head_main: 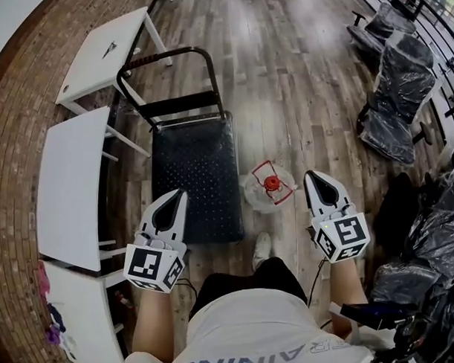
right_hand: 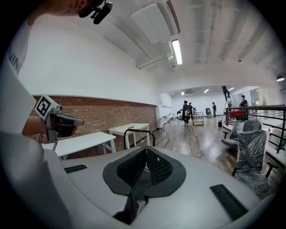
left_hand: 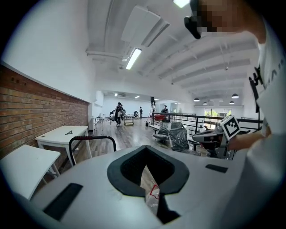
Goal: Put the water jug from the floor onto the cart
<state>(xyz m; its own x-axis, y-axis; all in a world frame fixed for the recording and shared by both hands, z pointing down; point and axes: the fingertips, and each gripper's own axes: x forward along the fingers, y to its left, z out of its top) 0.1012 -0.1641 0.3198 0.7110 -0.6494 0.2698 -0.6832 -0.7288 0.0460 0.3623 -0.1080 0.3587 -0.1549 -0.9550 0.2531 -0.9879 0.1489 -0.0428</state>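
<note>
Wooden floor [head_main: 298, 78] spreads out below me. The black cart [head_main: 193, 171] stands just ahead, handle at its far end. The clear water jug [head_main: 268, 189], red-capped, stands upright on the floor just beside the cart's right edge, between my two tools. My right hand-held gripper [head_main: 310, 175] is nearer, with the jug close on its left, jaws pressed together on nothing. My left hand-held gripper [head_main: 180, 195] hangs over the cart's near corner, jaws a narrow slit apart, empty
</note>
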